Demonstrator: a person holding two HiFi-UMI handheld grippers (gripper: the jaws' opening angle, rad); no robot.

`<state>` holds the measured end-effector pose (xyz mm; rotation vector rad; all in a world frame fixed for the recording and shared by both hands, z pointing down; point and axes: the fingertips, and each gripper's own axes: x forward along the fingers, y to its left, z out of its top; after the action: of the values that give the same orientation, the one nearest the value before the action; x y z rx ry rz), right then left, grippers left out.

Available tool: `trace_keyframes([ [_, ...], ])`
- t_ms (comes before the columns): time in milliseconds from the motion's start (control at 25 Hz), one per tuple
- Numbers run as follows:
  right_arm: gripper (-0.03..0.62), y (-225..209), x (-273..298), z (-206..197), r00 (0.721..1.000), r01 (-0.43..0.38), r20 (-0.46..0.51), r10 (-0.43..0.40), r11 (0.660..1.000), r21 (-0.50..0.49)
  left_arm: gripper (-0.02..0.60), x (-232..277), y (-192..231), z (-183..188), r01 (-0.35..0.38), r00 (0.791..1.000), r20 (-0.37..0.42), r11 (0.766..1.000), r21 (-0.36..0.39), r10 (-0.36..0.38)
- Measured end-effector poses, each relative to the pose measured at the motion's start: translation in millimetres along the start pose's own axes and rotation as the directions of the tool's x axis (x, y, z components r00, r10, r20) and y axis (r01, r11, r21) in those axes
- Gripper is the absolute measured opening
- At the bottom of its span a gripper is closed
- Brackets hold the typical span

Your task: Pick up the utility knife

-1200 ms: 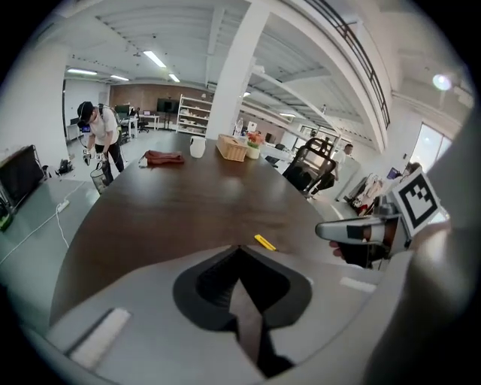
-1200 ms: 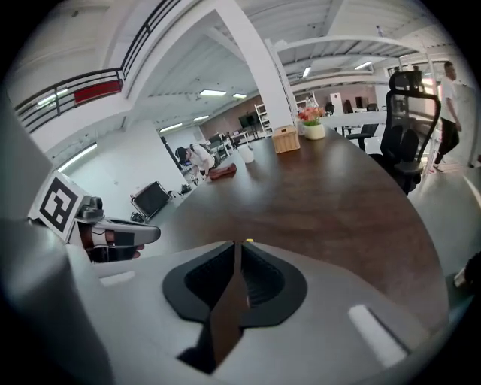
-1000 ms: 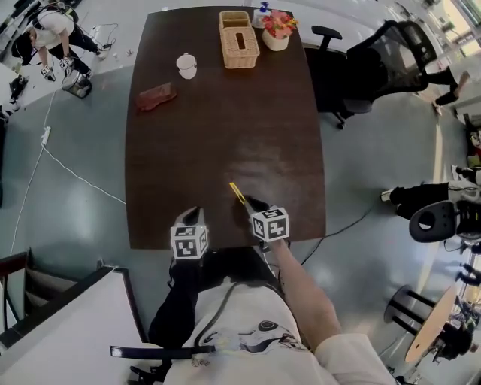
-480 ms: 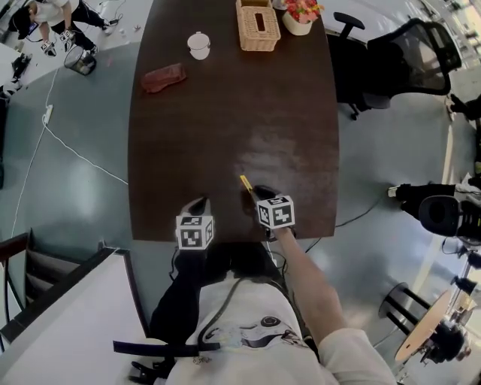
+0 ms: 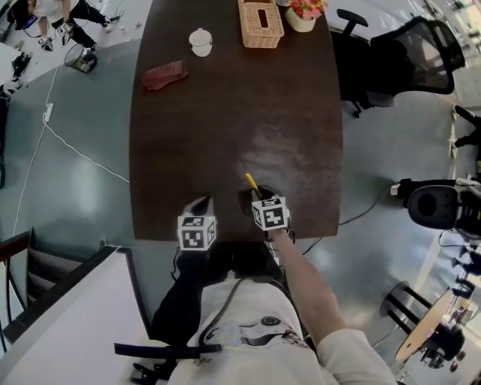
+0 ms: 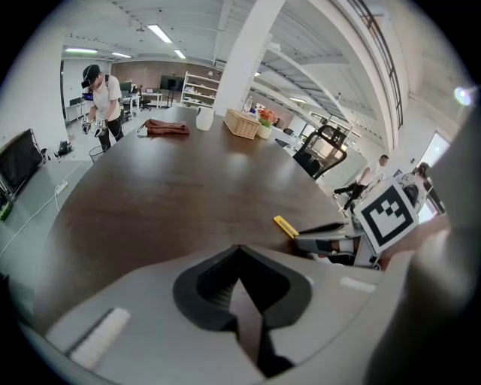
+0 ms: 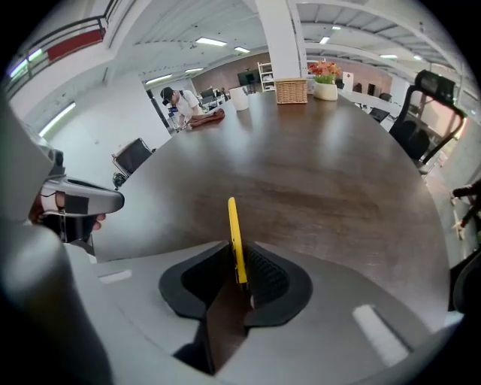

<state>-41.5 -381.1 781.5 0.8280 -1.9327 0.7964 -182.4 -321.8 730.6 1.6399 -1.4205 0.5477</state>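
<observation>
Pinching the yellow utility knife point(image 7: 234, 225), right claw point(image 7: 237, 265), unclear from head view.

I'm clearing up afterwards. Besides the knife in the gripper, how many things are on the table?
4, all at the far end: a white cup, a reddish cloth left of it, a wicker tissue box, and a flower pot cut by the picture's edge. More may lie beyond.

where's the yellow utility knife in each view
Head view: utility knife low centre, sticking out ahead of the right gripper.
Left gripper view: right of centre, just ahead of the right gripper.
Right gripper view: centre, clamped between its jaws.
Shared landmark: wicker basket, far off in each.
</observation>
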Motion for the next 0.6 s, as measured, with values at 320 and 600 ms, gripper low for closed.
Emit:
trace_keyframes([
  [320,0.054,2,3,2,0.994,0.113,-0.004,-0.113,0.993,-0.048,-0.002,-6,6,-7,-0.014,1.0,0.002,1.0,-0.012,0.014],
  [600,0.051,6,-37,28,0.98,0.066,0.185,-0.07,0.998,0.024,-0.003,-18,5,6,-0.007,0.999,0.051,1.0,-0.005,0.007],
])
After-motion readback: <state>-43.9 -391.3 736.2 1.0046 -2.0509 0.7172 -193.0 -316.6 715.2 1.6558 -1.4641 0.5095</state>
